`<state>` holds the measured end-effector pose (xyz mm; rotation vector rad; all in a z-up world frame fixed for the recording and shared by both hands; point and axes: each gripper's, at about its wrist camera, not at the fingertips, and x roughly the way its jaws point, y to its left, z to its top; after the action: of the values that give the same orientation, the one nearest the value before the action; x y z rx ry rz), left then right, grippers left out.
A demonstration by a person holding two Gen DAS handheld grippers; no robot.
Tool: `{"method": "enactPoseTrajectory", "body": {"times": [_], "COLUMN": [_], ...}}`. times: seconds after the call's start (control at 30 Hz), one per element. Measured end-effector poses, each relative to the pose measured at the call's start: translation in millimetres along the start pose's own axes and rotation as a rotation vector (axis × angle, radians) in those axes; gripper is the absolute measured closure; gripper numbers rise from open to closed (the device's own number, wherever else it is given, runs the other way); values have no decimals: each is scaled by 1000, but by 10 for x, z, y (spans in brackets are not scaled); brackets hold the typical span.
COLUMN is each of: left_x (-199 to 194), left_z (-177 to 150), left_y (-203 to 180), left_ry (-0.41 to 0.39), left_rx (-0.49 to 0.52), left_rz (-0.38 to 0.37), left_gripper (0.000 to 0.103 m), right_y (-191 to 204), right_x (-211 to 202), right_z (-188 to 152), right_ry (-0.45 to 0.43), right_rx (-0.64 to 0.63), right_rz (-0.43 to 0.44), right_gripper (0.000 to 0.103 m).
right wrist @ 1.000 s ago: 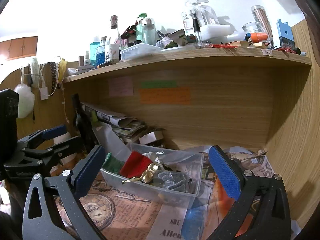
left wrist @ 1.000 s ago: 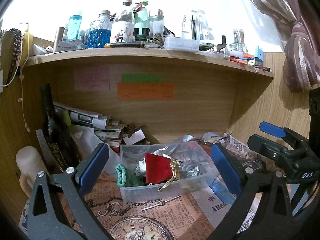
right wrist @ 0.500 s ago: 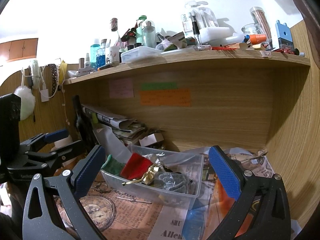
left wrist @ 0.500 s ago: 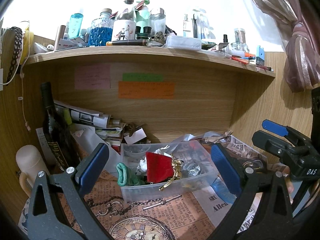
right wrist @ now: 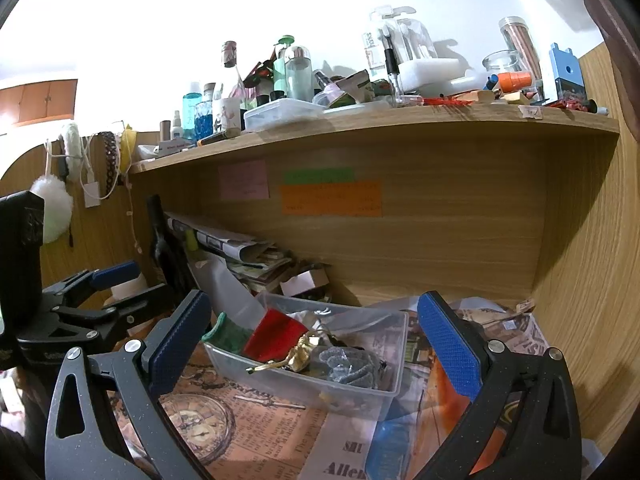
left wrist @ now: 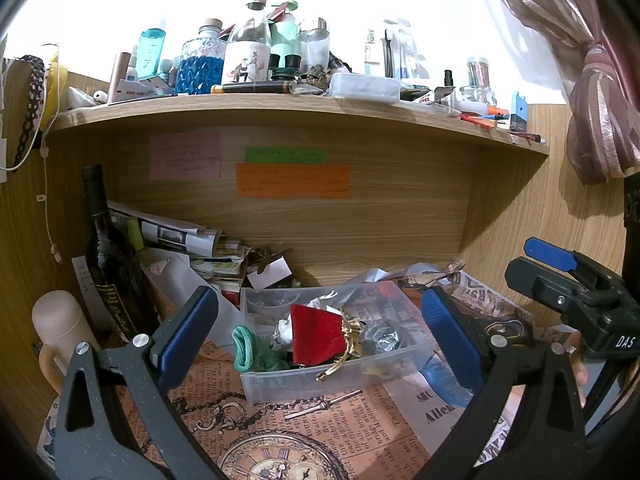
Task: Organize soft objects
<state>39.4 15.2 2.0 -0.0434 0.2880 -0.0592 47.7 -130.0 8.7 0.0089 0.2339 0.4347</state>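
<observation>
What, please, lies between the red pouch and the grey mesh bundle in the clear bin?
In the right wrist view, a gold ribbon bow sits between the red pouch and the grey bundle, inside the bin.

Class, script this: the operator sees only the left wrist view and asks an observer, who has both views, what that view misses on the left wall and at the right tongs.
Operator: What hangs on the wall further left, past my frame?
Observer: A white fluffy puff hangs there, left of the dark braided band.
Operator: I see the right tongs only from the side. Are they empty?
Observer: Yes. The right tongs are open with both blue pads bare, facing the clear bin.
Operator: Anything above that puff?
Observer: Wooden cupboard doors, high at far left.
</observation>
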Motion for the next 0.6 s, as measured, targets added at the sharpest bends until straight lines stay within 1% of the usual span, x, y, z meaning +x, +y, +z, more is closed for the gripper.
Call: {"method": "enactPoseTrajectory", "body": {"times": [0.6], "left_x": [5], "left_z": [-6], "left_y": [-36], "left_ry": [1], "left_rx": [34], "left_rz": [-32], "left_gripper": [0], "right_y": [0], "right_x": [15], "right_z": [-14], "right_ry": [6], "right_rx": [1], "right_rz": [2], "right_gripper": [0]}}
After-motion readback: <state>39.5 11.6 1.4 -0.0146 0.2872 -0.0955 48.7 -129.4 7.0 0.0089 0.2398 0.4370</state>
